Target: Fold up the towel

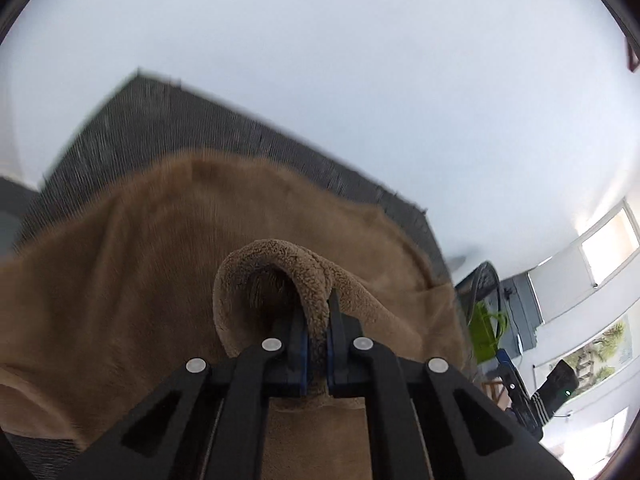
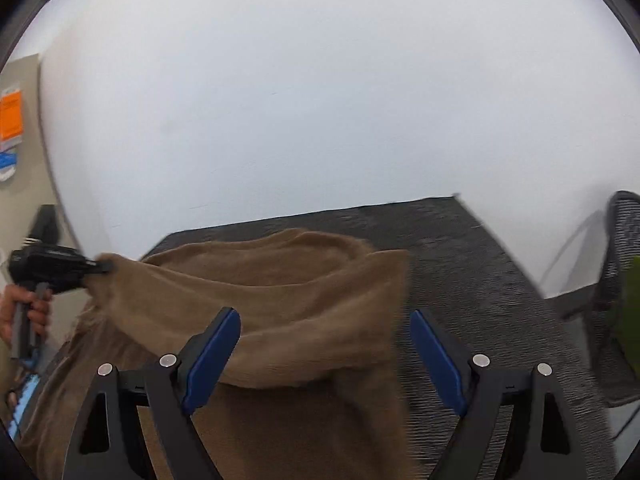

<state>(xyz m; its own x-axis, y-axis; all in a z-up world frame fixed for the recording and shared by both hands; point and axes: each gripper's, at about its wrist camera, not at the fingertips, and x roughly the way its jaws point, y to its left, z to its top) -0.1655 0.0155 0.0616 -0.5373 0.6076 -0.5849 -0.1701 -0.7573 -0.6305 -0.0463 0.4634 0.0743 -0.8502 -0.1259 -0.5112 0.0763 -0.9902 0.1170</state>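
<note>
Over the dark woven mat (image 2: pixel 460 248) we hold the brown towel (image 1: pixel 160 264) lifted, our left gripper (image 1: pixel 317 320) clamped tight on a looped edge. Our right gripper (image 2: pixel 324 344) stands wide, empty, just above the sagging cloth.

Left wrist view: sits just behind the left gripper (image 1: pixel 318 320), close over the brown towel (image 1: pixel 140 264), facing a dark woven mat (image 1: pixel 160 128) and white wall (image 1: pixel 360 80).
Right wrist view: behind the right gripper (image 2: pixel 326 340), low, facing the same wall.
Shared: towel, mat, wall; the right wrist view also catches the left gripper at far left.
</note>
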